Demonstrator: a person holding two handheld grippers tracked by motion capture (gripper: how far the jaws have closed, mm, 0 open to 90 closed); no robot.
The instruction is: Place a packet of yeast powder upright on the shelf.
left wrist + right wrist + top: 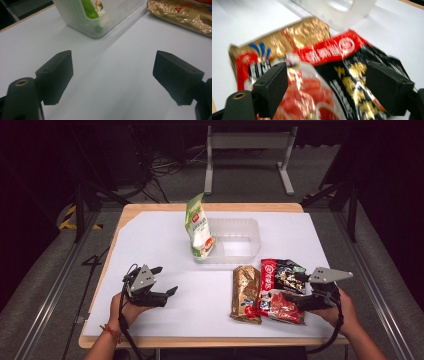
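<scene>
White sheet covers most of the counter (165, 320), wood edge showing at the near and far rims. Dark room behind, grey floor, cables and a metal stand beyond the far edge. Clear plastic tub (245, 227) sits mid-counter, green-and-white pouch (198, 226) standing in its left end. Red-and-black noodle packet (280, 290) lies near the right front, gold packet (246, 292) touching its left side. Right gripper (300, 301) over the noodle packet, fingers (272, 87) apart, straddling it, not clamped. Left gripper (167, 294) over bare sheet, fingers (56, 75) wide apart, holding nothing. Open space left and centre front; right front is crowded.
</scene>
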